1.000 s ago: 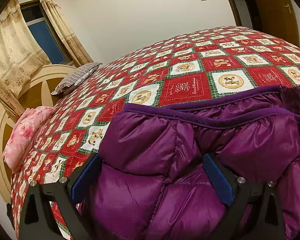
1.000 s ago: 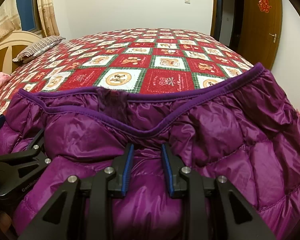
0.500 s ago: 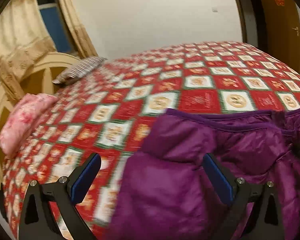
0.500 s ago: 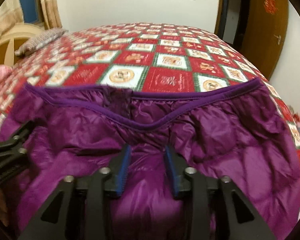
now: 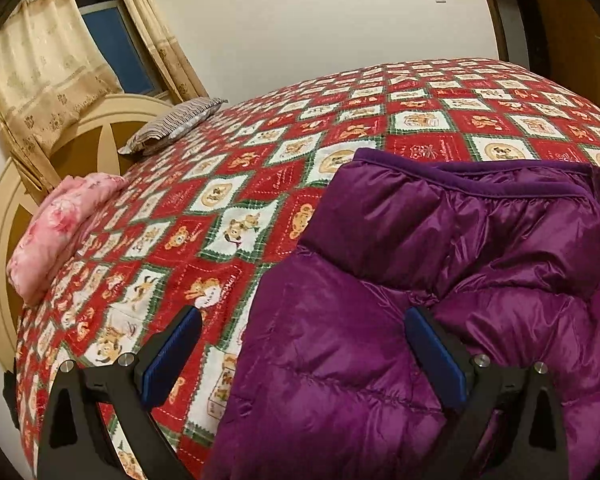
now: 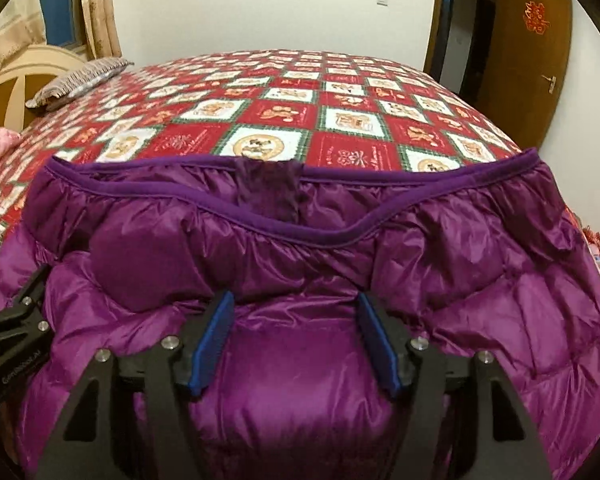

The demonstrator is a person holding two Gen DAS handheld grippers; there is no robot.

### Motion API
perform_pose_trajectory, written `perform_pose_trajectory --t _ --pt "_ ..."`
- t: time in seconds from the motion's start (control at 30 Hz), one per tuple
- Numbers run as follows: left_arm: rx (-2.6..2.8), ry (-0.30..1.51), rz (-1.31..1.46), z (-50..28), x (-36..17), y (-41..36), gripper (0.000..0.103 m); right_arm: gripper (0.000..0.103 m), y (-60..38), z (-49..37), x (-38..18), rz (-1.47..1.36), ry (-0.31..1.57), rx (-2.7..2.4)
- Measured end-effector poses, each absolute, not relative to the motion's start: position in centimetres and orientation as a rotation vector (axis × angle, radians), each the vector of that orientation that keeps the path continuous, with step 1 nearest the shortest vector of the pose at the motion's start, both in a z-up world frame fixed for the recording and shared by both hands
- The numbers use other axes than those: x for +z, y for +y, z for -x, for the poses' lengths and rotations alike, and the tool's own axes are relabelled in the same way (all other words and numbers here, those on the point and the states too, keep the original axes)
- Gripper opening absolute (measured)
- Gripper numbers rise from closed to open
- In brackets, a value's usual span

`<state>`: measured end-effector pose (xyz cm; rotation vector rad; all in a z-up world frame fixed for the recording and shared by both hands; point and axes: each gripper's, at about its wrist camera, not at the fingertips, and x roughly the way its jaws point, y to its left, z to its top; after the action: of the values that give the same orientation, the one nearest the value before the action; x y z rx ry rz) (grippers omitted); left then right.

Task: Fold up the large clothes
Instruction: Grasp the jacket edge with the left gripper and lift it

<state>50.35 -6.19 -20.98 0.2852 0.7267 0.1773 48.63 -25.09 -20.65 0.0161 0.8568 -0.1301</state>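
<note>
Left gripper (image 5: pixel 302 354) is being held wide apart over the jacket (image 5: pixel 440 300) edge; right gripper (image 6: pixel 296 340), also spread, is being held above the jacket (image 6: pixel 300 264), which is lying on the bed (image 6: pixel 340 120).

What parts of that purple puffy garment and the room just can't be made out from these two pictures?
- Purple garment: its lower part is cut off by the bottom edge in both views, behind the right tool and the left tool.
- What lies beneath it on the bedspread: hidden by the garment itself.
- Red decoration on the door: too small to read, right view.
- Hallway past the doorway: too dark.
</note>
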Motion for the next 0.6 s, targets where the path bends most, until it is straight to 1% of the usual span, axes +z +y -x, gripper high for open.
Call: perform_pose_trajectory --t 0.17,0.23,0.3,0.37,0.47,0.6 --pt "0.196 0.753 -0.253 -49.1 -20.0 -5.1 0.102 0.068 -24.9 -48.6 -20.6 -0.01 0.86 -0.13" --pt "0.191 0.744 -0.214 -47.1 -19.2 -3.9 0.102 0.068 -24.9 -47.3 -19.7 -0.01 0.855 -0.115" --pt "0.2 0.723 -0.192 -44.6 -18.8 -2.6 0.102 0.068 -24.8 -44.7 -18.6 0.002 0.8 -0.124" --pt "0.21 0.728 -0.163 -42.7 -19.3 -1.4 0.102 0.068 -24.7 -41.2 -17.9 0.002 0.765 -0.124" --pt "0.184 0.771 -0.099 -41.4 -20.9 -0.5 0.102 0.071 -24.2 -38.4 -18.7 0.021 0.754 -0.133" --pt "0.158 0.791 -0.109 -41.8 -21.3 -1.1 0.102 0.072 -23.1 -38.2 -20.1 0.095 0.751 -0.16"
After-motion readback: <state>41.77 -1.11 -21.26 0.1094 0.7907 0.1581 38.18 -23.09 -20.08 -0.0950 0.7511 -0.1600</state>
